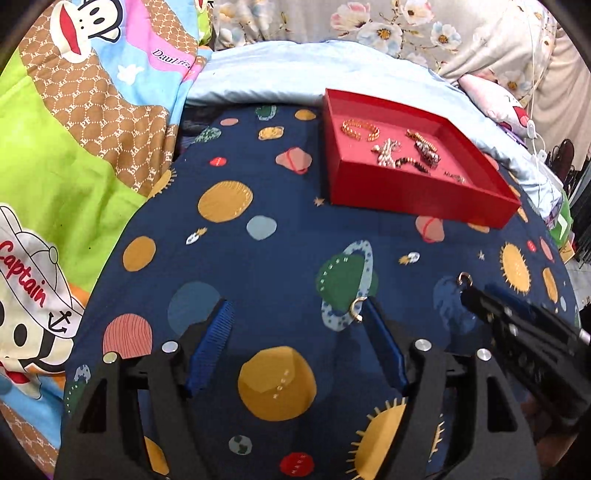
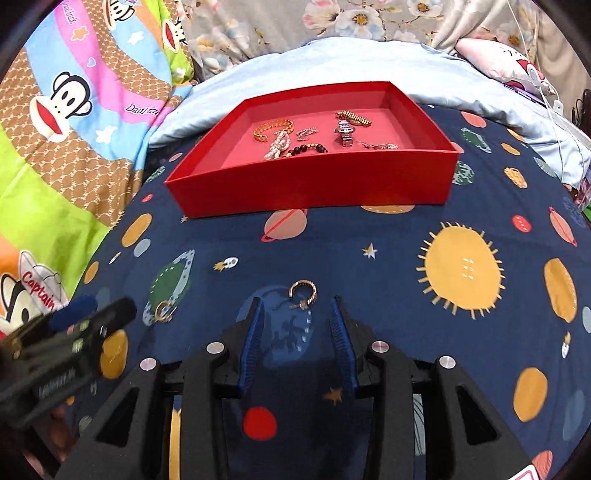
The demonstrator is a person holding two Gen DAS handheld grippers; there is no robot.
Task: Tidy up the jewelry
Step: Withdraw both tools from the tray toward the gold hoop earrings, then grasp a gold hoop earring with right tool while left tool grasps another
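Two small gold rings lie on the dark blue planet-print sheet (image 2: 388,266). The larger ring (image 2: 303,292) rests just ahead of my right gripper (image 2: 296,308), whose blue pads stand apart with nothing pressed between them. The smaller ring (image 1: 356,308) sits by the inner side of the right-hand fingertip of my left gripper (image 1: 295,314), which is wide open. That ring (image 2: 164,310) also shows in the right wrist view, beside the left gripper (image 2: 99,312). Further back stands a red box (image 2: 314,184) holding a gold bracelet (image 2: 271,129), dark beads (image 2: 306,149) and other pieces.
A cartoon monkey quilt (image 1: 74,147) rises along the left. A light blue pillow (image 2: 332,62) lies behind the box, with floral fabric (image 2: 351,18) beyond. A white cable (image 1: 535,122) hangs at the right. The right gripper (image 1: 471,290) reaches in close beside the left.
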